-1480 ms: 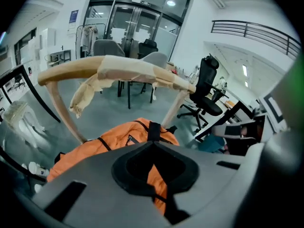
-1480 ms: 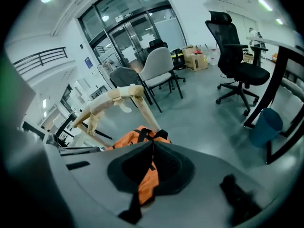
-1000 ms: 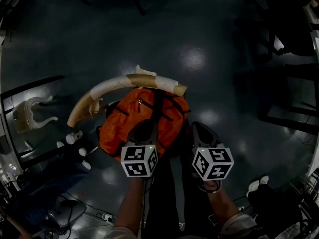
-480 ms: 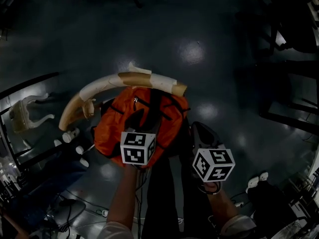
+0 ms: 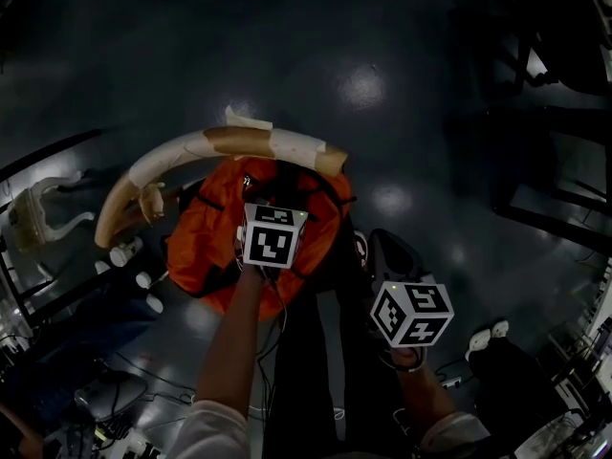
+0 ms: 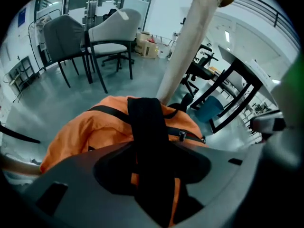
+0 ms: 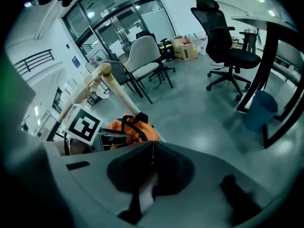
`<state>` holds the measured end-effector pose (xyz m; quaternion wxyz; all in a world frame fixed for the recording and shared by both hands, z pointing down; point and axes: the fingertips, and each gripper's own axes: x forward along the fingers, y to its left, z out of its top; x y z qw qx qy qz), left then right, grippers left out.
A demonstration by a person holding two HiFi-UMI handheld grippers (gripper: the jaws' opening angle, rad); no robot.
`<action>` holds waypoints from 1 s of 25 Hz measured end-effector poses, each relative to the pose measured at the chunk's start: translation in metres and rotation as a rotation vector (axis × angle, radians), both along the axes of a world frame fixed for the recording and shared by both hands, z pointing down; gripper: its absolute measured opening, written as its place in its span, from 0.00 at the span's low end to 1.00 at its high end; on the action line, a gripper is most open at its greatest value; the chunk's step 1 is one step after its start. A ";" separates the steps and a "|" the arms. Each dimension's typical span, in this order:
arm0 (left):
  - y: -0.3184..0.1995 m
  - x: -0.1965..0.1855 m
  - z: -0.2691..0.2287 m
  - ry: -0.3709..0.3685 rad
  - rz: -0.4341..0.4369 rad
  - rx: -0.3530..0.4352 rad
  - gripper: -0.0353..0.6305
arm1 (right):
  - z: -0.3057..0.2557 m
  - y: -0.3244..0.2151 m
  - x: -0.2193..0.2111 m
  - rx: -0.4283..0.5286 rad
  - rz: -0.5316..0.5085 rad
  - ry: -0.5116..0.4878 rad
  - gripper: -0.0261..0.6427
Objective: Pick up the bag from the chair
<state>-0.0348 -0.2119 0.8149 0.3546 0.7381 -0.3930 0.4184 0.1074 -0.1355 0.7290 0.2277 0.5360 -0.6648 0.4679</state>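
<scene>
- The left gripper (image 6: 152, 172) holds its jaws wide, and they have just been opening. A black strap (image 6: 147, 122) runs lengthwise through the gap with room on both sides, so neither pad presses on it.
- Just beyond those jaws lies the orange bag (image 6: 80, 132) that the strap belongs to. A zip pull (image 6: 181, 136) sits just right of the strap.
- Past the bag, ahead and slightly right of the left jaws, the pale back rail of the chair (image 6: 187, 56) rises steeply out of the top of the left gripper view.
- The right gripper (image 7: 152, 148) has its jaws closed together along a thin seam, with nothing caught between them.
- Only the right gripper view shows the two grippers together. Ahead and left of the right jaws, the left gripper's marker cube (image 7: 83, 125) sits just beside the orange bag, with the rail slanting up behind.
- Only the head view shows the layout from above:
  - The bag rests on the chair, inside the curve of the taped rail.
  - The left gripper is over the bag at the end of a forearm (image 5: 234, 342).
  - The right gripper hangs well apart to the right, above the dark floor (image 5: 363, 84).
- Farther out, the left gripper view alone shows a grey chair (image 6: 64, 42) and a white chair (image 6: 114, 30) beyond the bag.
- The right gripper view alone shows a black office chair (image 7: 225, 42) and a blue bin (image 7: 261, 109) off to the right.
</scene>
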 end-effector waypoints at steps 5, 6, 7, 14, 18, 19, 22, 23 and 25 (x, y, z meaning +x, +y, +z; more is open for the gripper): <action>0.000 -0.004 0.004 -0.017 -0.062 -0.021 0.26 | -0.005 0.001 0.005 0.004 -0.001 -0.007 0.09; -0.001 -0.005 0.000 -0.012 -0.080 -0.013 0.22 | -0.007 0.000 0.006 0.008 -0.004 -0.009 0.09; -0.002 -0.006 -0.005 -0.008 -0.093 0.003 0.15 | -0.010 -0.001 0.007 0.012 -0.007 -0.010 0.09; 0.009 -0.004 -0.060 0.035 -0.155 0.059 0.12 | -0.053 -0.012 0.013 0.064 -0.033 -0.016 0.09; 0.022 0.007 -0.112 0.077 -0.182 0.084 0.12 | -0.094 -0.014 0.018 0.095 -0.060 -0.019 0.09; 0.026 0.009 -0.124 0.085 -0.188 0.087 0.12 | -0.104 -0.013 0.018 0.102 -0.066 -0.021 0.09; 0.031 0.009 -0.158 0.110 -0.225 0.107 0.12 | -0.131 -0.019 0.015 0.142 -0.090 -0.034 0.09; 0.033 0.007 -0.168 0.114 -0.238 0.116 0.12 | -0.139 -0.021 0.013 0.155 -0.101 -0.040 0.09; 0.039 0.002 -0.191 0.113 -0.259 0.132 0.12 | -0.156 -0.020 0.007 0.172 -0.128 -0.049 0.09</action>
